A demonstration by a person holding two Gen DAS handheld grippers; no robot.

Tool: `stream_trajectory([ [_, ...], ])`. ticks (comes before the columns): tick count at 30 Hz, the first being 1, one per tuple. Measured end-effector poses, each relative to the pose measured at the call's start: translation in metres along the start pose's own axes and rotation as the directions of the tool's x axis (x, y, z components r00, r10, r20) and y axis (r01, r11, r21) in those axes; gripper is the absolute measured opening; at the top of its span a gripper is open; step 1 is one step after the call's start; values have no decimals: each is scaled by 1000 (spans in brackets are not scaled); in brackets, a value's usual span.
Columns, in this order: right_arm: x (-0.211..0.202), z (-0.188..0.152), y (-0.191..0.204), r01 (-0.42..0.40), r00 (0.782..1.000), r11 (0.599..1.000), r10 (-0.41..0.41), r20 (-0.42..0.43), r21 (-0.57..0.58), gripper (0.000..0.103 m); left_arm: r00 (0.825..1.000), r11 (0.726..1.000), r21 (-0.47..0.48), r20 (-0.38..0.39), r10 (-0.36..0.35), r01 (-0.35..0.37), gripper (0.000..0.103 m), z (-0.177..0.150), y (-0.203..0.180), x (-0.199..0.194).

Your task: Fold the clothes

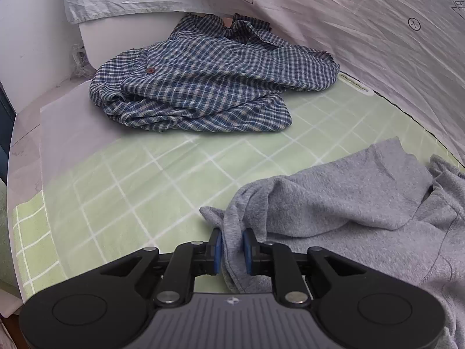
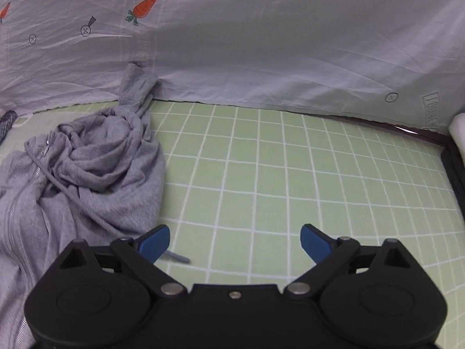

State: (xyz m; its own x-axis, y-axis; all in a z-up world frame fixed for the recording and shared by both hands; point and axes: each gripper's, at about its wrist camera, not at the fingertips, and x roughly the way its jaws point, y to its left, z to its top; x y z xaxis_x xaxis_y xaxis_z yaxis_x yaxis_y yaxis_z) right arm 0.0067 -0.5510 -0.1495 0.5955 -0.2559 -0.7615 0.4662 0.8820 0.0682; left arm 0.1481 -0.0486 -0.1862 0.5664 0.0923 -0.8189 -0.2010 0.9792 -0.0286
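A grey zip hoodie (image 1: 363,212) lies crumpled on the green checked mat (image 1: 145,180). My left gripper (image 1: 232,250) is shut on a fold of its edge, with grey cloth pinched between the blue pads. In the right wrist view the same hoodie (image 2: 96,168) lies bunched at the left, with its zipper and drawstring showing. My right gripper (image 2: 234,242) is open and empty just above the mat (image 2: 290,174), to the right of the hoodie. The drawstring tip (image 2: 177,257) lies under its left finger.
A crumpled blue plaid shirt (image 1: 203,87) lies at the far side of the mat. A pale printed sheet (image 2: 261,43) hangs along the back. The mat's dark edge (image 2: 453,168) and a white object are at the right.
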Motion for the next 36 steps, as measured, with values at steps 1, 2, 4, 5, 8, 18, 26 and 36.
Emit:
stream_trajectory([
  [1, 9, 7, 5, -48, 999, 999, 48, -4, 20, 77, 1000, 1000, 6, -3, -1, 1, 19, 0, -1, 1],
  [2, 20, 14, 12, -79, 997, 997, 79, -11, 22, 70, 1000, 1000, 11, -5, 0, 0, 19, 1, -2, 2],
  [4, 40, 23, 27, -127, 992, 992, 127, -24, 2, 63, 1000, 1000, 14, -9, 6, -6, 19, 2, -4, 2],
  [5, 49, 25, 36, -136, 990, 991, 135, -28, -21, 62, 1000, 1000, 17, -12, 11, -11, 19, 2, -5, 3],
  [8, 72, 27, 58, -154, 988, 986, 152, -37, -66, 62, 999, 999, 41, -16, 27, -27, 19, 4, -10, 5],
  [18, 51, -9, 51, -14, 999, 964, 24, 36, -266, 9, 999, 1000, 29, -35, 2, -1, 24, 12, -5, 11],
  [26, -55, -96, -62, 249, 969, 966, -248, 18, -69, 7, 999, 999, 29, -41, -17, 19, 25, 13, -2, 11],
  [36, -112, -152, -60, 233, 973, 973, -233, 0, 2, 45, 998, 995, 74, 2, -68, 68, 50, -2, -20, -35],
])
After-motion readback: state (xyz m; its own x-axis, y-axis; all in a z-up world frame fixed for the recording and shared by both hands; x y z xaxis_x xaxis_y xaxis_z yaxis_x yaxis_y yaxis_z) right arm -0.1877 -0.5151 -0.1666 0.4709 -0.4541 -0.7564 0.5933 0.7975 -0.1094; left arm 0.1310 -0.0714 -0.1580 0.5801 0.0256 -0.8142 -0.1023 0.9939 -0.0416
